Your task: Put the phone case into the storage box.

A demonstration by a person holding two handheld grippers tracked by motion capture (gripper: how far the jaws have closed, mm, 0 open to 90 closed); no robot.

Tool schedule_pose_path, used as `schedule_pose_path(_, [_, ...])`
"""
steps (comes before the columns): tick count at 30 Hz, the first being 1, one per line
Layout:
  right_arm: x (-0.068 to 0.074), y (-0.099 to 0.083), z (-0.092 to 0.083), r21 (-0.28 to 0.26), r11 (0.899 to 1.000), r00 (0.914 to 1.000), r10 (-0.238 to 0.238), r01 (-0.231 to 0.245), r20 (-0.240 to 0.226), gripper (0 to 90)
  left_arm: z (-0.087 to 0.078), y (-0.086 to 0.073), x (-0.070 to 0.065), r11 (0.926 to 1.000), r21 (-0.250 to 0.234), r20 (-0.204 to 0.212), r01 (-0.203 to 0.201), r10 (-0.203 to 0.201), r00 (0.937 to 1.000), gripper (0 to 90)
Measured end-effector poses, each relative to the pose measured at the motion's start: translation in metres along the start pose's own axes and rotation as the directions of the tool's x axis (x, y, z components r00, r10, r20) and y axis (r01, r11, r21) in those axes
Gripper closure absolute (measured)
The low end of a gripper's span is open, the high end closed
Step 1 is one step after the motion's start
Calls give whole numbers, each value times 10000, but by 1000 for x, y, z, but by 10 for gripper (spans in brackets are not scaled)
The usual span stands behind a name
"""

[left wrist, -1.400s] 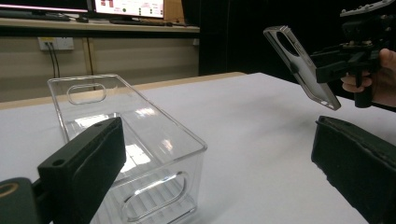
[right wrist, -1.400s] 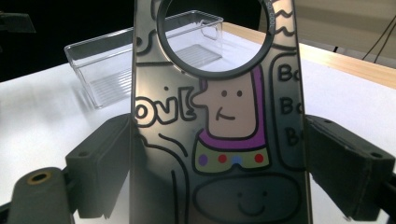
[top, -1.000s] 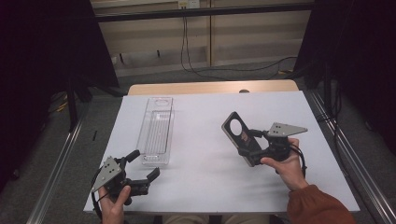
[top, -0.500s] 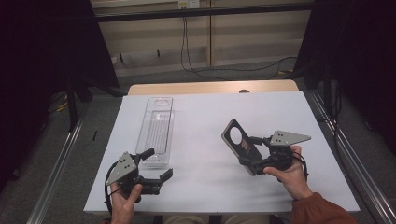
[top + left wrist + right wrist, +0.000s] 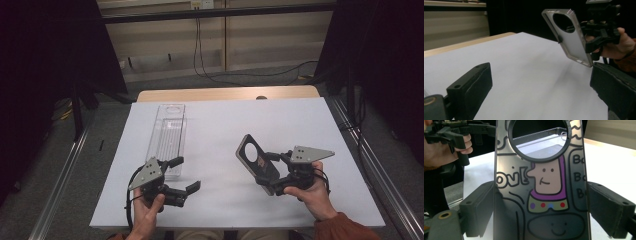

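High view: right gripper (image 5: 274,172) jaws pinch one phone case (image 5: 257,162), tilted, raised off white worktop (image 5: 250,120); case's lower end hidden behind gripper body. Left gripper (image 5: 181,174) jaws spread, empty; one clear tray (image 5: 168,136) just beyond them, contents hard to make out.

Left gripper view: two spread jaws, right one cut off by frame; case ahead, above right jaw.

Right gripper view: case between both jaws, edges clamped, cartoon print facing camera, bottom cut off.

A dark phone case (image 5: 256,162) with a round camera hole and a cartoon figure is held tilted above the table's (image 5: 225,120) near right part.
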State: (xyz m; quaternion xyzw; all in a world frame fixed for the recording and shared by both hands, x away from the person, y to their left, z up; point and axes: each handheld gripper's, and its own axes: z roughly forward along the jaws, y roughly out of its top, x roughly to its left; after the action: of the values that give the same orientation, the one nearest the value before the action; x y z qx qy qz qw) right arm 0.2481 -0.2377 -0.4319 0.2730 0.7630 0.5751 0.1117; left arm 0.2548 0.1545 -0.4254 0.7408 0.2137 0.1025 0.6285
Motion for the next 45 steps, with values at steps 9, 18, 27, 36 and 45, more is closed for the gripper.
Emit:
schedule_pose_path(9, [4,2,1,-123,9999,9992,50,-55,-387,121,19,7,1,9994,223,662,-279,264,9975,38])
schedule_pose_path(18, [6,3,5,-65,9999,9980,-128,124,-620,121,45,18,0,9996,50,1841,-270,257,9826,28])
schedule_pose_path(27, [7,6,2,-227,9995,9966,-232,215,-786,121,68,40,-4,9964,-137,2671,-835,841,9600,14])
schedule_pose_path(36, [4,5,0,-329,9993,9954,-224,194,-927,121,94,40,3,9967,-172,3597,-792,800,9296,23])
schedule_pose_path(45, [6,3,5,-267,9995,9916,-183,150,-1280,121,102,36,3,9969,-411,4190,-676,786,9046,15])
